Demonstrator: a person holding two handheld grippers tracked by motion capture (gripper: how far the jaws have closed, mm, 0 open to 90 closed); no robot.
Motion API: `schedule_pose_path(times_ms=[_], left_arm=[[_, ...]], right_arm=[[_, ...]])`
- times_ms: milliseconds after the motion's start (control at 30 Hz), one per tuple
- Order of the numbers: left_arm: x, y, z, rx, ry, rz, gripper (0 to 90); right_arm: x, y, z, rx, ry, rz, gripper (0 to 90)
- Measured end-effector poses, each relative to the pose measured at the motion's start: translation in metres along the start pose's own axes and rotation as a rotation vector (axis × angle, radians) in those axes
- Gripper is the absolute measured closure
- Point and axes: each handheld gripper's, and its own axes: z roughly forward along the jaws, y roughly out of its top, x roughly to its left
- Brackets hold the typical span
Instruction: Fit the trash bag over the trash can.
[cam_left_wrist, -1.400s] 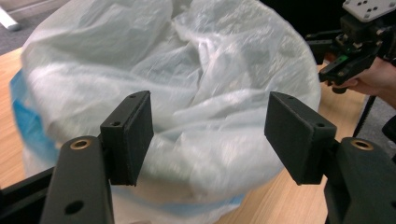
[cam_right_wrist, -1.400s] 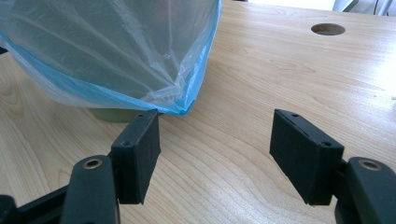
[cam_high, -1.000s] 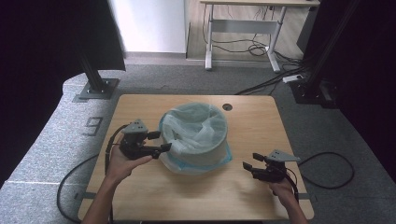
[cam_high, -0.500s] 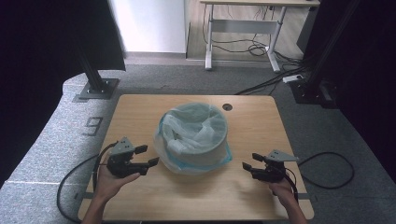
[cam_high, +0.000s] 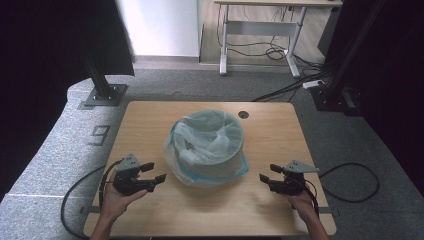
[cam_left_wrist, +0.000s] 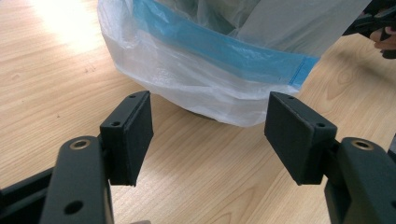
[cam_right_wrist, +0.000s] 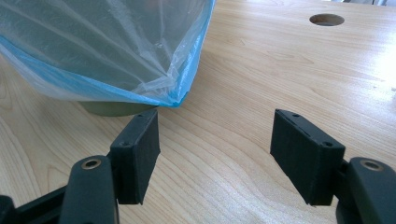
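Bin (cam_high: 212, 150) w/ plastic bag (cam_high: 207, 132) stands near the middle of the wooden table (cam_high: 150, 117), seen from the high view. The bag lines the inside and folds over the rim; its skirt hangs down the outside to the tabletop, w/ a blue band (cam_left_wrist: 219, 49) along the hem. In the right gripper view a corner of the skirt (cam_right_wrist: 180, 95) hangs just above the wood, and the dark base of the bin (cam_right_wrist: 112, 108) shows under it.

Left gripper (cam_high: 154, 172): held low over the table's near left part, to the left of the bin, jaws aimed toward it. Jaws wide apart, nothing between them; pads (cam_left_wrist: 133, 133) clear of the bag, which lies just beyond them in the left gripper view.

Right gripper (cam_high: 269, 173): held low at the table's near right part, to the right of the bin, jaws aimed toward it. Jaws wide apart, nothing held; one pad (cam_right_wrist: 140, 151) sits just below the bag's hanging corner, whether it touches cannot be told.

Round hole (cam_high: 243, 114) in the tabletop behind the bin, toward the far right. Each gripper is apart from the bin, one per side.
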Motion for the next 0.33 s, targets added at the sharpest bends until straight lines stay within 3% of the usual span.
schedule_pose_path(times_ms=[333], left_arm=[[0.0033, -0.0029, 0.0046, 0.019, 0.01, -0.005, 32.5]], right_arm=[[-0.0008, -0.0002, -0.0003, 0.001, -0.005, 0.002, 31.7]])
